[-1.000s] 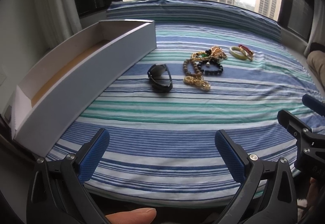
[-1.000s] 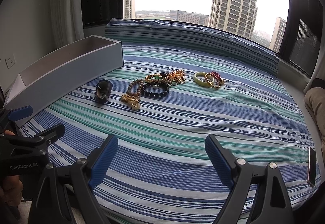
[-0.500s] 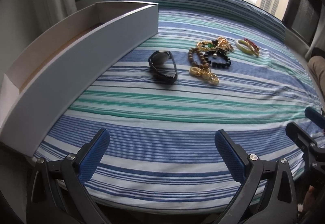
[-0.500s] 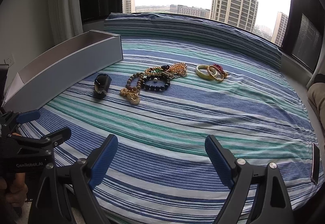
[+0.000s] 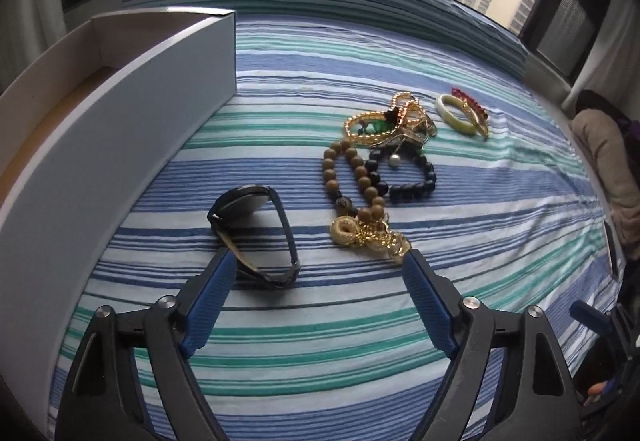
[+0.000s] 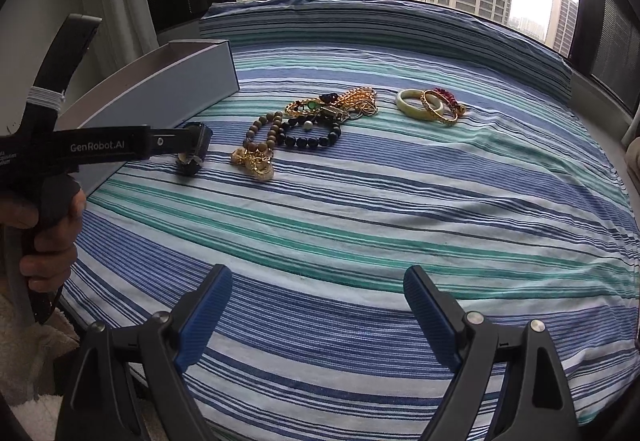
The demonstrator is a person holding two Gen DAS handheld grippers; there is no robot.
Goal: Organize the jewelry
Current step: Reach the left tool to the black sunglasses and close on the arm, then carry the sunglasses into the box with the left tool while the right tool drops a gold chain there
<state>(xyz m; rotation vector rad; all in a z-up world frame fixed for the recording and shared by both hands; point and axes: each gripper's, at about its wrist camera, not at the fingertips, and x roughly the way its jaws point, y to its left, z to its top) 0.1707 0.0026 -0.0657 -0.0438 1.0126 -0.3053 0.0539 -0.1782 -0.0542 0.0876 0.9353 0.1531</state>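
A black watch (image 5: 256, 233) lies on the striped cloth (image 5: 360, 341), just beyond my left gripper (image 5: 318, 261), which is open with its left fingertip at the watch's near edge. Right of the watch lie a brown bead bracelet (image 5: 352, 177), a gold chain piece (image 5: 372, 237), a black bead bracelet (image 5: 408, 177), a gold tangle (image 5: 392, 121) and a pale green bangle (image 5: 456, 113). My right gripper (image 6: 318, 277) is open and empty, well short of the jewelry (image 6: 316, 121). The left gripper's body (image 6: 120, 149) hides part of the watch (image 6: 190, 165) there.
A long open white box (image 5: 120, 129) stands along the left of the cloth, also in the right wrist view (image 6: 168, 89). A gold bangle and red bead bracelet (image 6: 444, 105) lie by the green bangle. A window with towers is behind.
My left gripper has moved forward and right toward the watch, from the cloth's near edge to just in front of it. The right gripper has hardly moved. Both stay open.
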